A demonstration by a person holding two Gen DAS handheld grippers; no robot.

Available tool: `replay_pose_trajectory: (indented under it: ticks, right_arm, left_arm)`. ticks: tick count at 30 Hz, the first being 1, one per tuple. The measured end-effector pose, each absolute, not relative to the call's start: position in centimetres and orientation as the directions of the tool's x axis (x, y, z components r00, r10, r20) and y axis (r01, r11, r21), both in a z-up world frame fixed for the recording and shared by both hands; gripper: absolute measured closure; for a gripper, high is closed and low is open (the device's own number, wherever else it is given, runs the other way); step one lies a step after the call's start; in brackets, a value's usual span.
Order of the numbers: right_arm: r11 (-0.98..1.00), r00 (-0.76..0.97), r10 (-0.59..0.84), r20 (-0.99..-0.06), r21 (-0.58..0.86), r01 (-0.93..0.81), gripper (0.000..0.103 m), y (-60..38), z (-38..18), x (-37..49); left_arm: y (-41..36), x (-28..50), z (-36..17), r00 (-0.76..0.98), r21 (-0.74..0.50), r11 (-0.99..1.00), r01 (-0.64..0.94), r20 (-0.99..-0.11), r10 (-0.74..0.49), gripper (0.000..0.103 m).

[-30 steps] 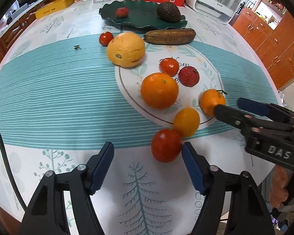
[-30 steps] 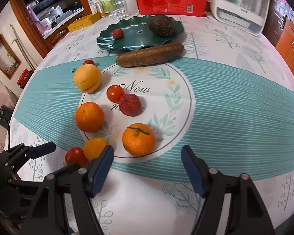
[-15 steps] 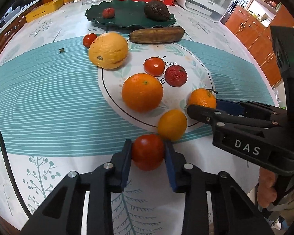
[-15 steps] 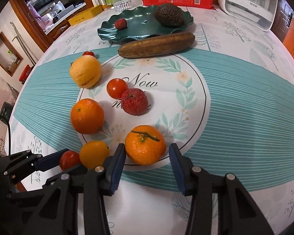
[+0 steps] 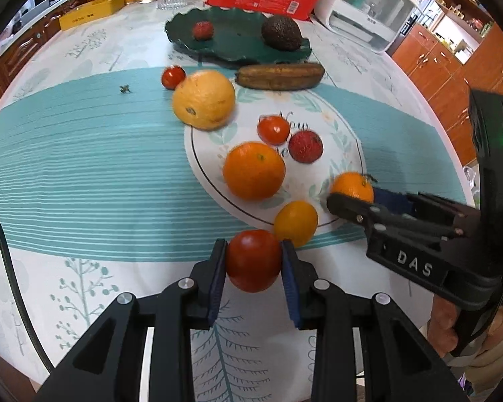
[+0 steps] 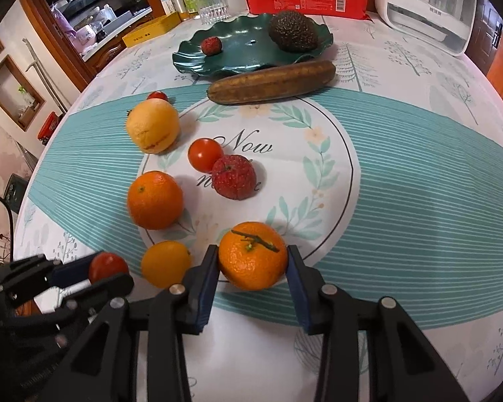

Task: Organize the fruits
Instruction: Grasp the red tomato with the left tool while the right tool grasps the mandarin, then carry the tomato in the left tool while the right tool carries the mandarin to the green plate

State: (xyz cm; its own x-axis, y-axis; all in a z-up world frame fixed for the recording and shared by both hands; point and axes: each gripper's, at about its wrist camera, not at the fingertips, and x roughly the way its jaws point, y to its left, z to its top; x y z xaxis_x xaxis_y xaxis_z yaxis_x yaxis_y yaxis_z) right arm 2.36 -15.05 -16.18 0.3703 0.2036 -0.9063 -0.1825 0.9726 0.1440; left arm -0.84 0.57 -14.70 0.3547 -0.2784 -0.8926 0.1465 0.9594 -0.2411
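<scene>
Tomato (image 5: 253, 260) pinched inside left gripper (image 5: 253, 261), mandarin (image 6: 252, 255) inside right gripper (image 6: 251, 261)

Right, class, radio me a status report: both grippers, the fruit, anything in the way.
Left gripper shut on tomato. Right gripper just closing on stemmed mandarin. Green plate holds avocado, lychee. Small orange crowds both grips.

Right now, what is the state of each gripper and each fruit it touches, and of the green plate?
left gripper: shut on the tomato, jaws just closed.
tomato: clamped between blue pads.
right gripper: jaws have just been closing, pads against the tangerine.
tangerine: gripped, stem upward.
green plate: holds an avocado and a small red fruit.
</scene>
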Motion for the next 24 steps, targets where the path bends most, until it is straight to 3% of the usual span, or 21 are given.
replay_pose_trajectory:
  ticks: [12,24]
  right_arm:
    - [0.958,0.472,0.244,-0.847,0.135,-0.253,0.064,-15.2,-8.2,2.4]
    - [0.962,0.619,0.220,-0.754,0.061,-0.267,0.064,-16.6,4.2,9.3]
  left_arm:
    - [1.4,2.5,-5.9,0.434,-0.202,0.971,0.128,-0.869,-0.237,0.073]
    - [2.4,10.7,5.8,0.576,-0.105,0.983,0.148,-0.799,-0.172,0.073]
